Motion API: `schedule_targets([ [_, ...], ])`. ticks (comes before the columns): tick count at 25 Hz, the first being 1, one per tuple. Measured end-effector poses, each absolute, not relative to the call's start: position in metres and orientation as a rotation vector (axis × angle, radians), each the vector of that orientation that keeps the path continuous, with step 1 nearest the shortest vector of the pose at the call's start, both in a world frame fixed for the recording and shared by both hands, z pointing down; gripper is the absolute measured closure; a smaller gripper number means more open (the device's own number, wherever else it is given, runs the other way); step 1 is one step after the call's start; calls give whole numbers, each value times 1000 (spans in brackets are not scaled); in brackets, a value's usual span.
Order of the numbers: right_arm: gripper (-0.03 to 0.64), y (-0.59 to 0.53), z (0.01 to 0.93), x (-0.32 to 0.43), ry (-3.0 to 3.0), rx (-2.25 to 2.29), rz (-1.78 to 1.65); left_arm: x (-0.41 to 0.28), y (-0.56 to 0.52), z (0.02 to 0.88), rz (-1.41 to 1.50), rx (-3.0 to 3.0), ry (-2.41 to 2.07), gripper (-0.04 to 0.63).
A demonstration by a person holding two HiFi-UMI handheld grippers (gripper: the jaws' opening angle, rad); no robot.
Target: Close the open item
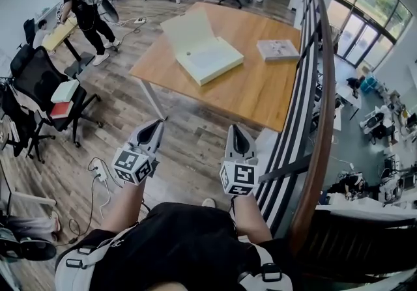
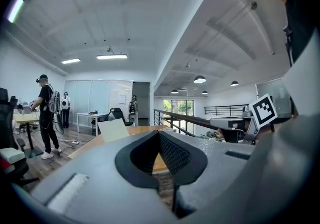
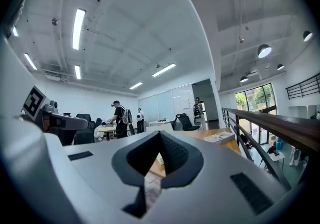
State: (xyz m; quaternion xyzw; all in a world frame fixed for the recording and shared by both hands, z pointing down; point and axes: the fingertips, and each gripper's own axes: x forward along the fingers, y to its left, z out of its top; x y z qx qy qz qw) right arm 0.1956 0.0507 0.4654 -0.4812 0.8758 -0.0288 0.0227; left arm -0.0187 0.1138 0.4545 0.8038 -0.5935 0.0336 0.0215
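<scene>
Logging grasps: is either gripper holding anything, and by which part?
Nothing is held: the left gripper and right gripper are both shut and empty, short of the open white box.

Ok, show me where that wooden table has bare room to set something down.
The widest bare patch is the near part of the table, bordered by the open box, the book and the near edge. A narrower strip runs between box and book. The far left is crowded by the box's raised lid.
</scene>
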Motion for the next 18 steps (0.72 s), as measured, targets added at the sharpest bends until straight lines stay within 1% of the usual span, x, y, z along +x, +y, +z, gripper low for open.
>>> schedule_targets([
  [9, 612, 41, 472, 221, 2754, -1450, -93, 11, 105, 457, 131, 2478, -1881, 595],
  [18, 612, 22, 476, 212, 2738, -1463, -79, 2, 79, 467, 92, 2493, -1848, 595],
])
